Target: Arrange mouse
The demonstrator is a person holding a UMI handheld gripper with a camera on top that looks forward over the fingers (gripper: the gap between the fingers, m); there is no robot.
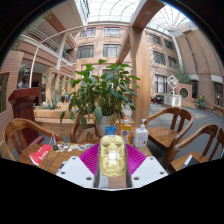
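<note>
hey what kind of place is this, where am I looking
Likely an indoor atrium or courtyard lounge: a glass skylight roof, storeyed walls with windows, a big potted plant and wooden chairs around a table.

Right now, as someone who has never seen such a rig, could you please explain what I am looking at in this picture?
There is no robot here. A person carries a hand-held tool with two fingers, and the single picture comes from a wide-angle camera riding on it, looking forward along those fingers. The magenta pads belong to the fingers. Between them sits a pale, yellowish object, probably the mouse to be arranged, though I cannot be sure. Beyond lies a wooden table with a clear bottle and a red item, a potted plant behind it, and wooden chairs around, all in a glass-roofed hall.
</note>
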